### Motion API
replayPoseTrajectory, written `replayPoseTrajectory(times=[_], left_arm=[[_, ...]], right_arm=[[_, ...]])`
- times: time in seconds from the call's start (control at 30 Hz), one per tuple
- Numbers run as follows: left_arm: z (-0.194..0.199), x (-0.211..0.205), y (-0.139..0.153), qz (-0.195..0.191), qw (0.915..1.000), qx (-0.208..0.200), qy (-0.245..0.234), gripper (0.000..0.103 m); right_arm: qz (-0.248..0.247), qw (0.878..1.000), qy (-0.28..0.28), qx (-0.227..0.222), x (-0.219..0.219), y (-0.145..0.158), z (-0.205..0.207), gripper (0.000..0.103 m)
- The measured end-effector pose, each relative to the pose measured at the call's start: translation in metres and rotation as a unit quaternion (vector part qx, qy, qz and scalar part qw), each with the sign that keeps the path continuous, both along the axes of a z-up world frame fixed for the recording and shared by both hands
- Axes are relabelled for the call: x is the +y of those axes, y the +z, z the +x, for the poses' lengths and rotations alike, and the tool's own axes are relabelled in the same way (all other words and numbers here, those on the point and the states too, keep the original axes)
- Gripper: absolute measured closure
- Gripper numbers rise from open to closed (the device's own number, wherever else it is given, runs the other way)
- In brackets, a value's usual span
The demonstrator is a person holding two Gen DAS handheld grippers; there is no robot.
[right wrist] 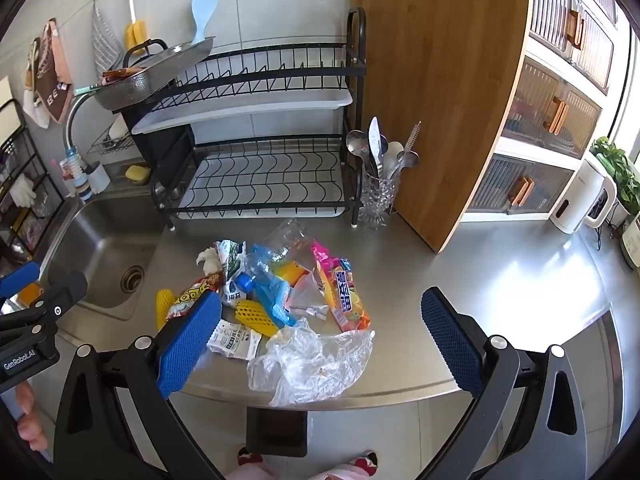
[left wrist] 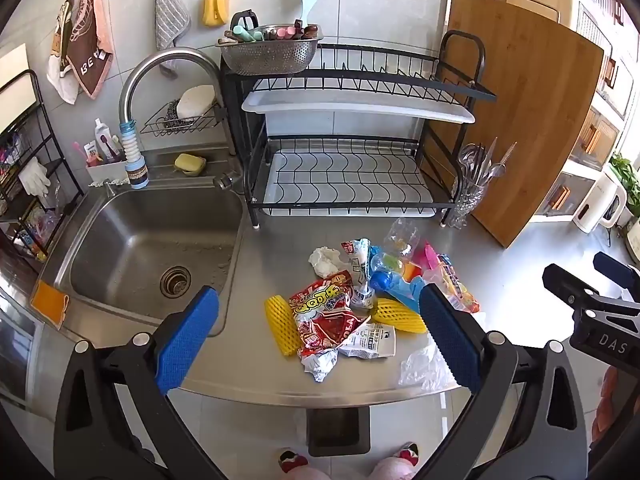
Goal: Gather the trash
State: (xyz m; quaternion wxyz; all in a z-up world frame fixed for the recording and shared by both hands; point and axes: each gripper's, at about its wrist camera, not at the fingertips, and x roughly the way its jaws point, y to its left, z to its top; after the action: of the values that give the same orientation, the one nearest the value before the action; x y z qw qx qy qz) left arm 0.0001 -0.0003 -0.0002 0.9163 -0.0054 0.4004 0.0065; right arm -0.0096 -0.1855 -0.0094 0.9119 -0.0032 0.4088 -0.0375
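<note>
both jaws gape over the trash pile, spread left-right.

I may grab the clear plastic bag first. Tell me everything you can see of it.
The clear plastic bag is thin, see-through film, crumpled and lying flat-ish at the steel counter's front edge, partly overhanging it. It looks empty. Its back edge touches the white printed wrapper and the striped candy wrapper. Neither gripper touches it.

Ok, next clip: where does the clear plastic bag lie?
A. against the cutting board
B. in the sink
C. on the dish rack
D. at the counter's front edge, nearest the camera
D: the clear plastic bag lies crumpled at the counter front edge, in front of the other wrappers.
</note>
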Motion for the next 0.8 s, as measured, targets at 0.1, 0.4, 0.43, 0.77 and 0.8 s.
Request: replayPoseTrajectory(times=[0.1, 0.4, 0.43, 0.77, 0.8], left_arm=[[0.0, 0.0, 0.0, -0.001, 1.0, 0.001, 0.001, 0.008], [0.003, 0.003, 0.0, 0.001, 1.0, 0.001, 0.005, 0.008], [0.003, 0.003, 0.0, 0.0, 1.0, 0.001, 0.005, 0.008], [-0.004, 0.001, 0.001, 0.002, 1.0, -0.002, 0.0, 0.008], [-0.004, 0.001, 0.001, 0.002, 1.0, -0.002, 0.0, 0.008]], right_arm=[[0.0, 1.0, 0.0, 0.0, 0.0, 0.001, 0.0, 0.003], [-0.002, 1.0, 0.003, 0.001, 0.004, -0.002, 0.003, 0.003], [-0.003, 1.0, 0.004, 0.001, 0.005, -0.002, 0.004, 0.003], [-0.001, 1.0, 0.001, -0.003, 0.005, 0.004, 0.001, 0.003], [-0.001, 1.0, 0.001, -0.004, 0.005, 0.004, 0.001, 0.003]])
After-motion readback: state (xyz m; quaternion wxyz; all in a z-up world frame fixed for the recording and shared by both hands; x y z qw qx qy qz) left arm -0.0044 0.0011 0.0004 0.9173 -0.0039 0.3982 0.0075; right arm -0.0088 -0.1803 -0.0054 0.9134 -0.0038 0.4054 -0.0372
